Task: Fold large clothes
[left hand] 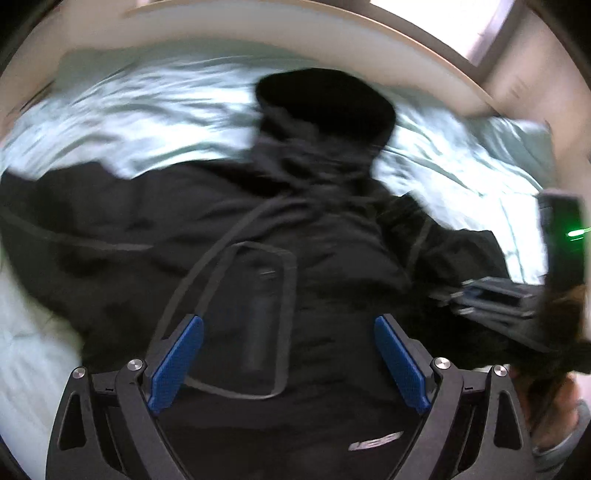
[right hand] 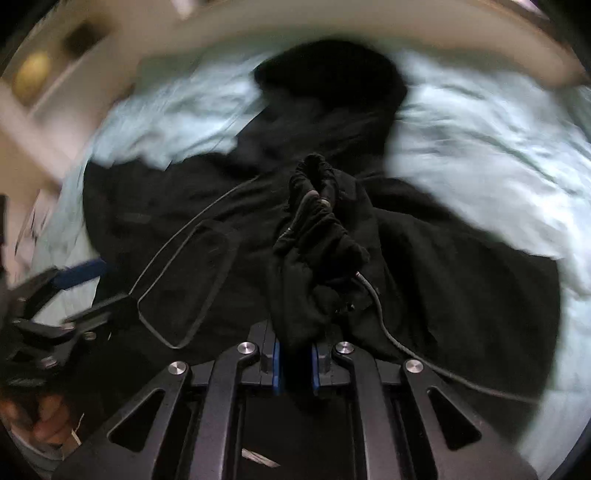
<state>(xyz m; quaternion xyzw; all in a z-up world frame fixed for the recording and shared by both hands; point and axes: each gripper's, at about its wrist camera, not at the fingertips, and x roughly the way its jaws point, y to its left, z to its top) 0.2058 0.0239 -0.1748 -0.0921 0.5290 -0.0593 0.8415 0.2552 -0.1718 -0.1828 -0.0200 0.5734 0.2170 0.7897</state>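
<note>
A large black hooded jacket [left hand: 280, 206] lies spread on a pale green bed sheet [left hand: 140, 110], hood at the far end. My left gripper [left hand: 288, 354] is open just above the jacket's chest pocket [left hand: 258, 314], blue pads wide apart and empty. My right gripper [right hand: 297, 365] is shut on a bunched fold of the jacket's black fabric [right hand: 314, 236], which rises between the pads. The jacket [right hand: 443, 266] also fills the right wrist view. The right gripper shows at the right edge of the left wrist view [left hand: 495, 295]. The left gripper shows at the left of the right wrist view [right hand: 74, 291].
The bed's light headboard [left hand: 295, 26] curves along the far side. A window [left hand: 476, 26] is at the upper right. Shelving [right hand: 44, 74] stands beyond the bed's left side. Bare sheet [right hand: 498, 122] lies on both sides of the jacket.
</note>
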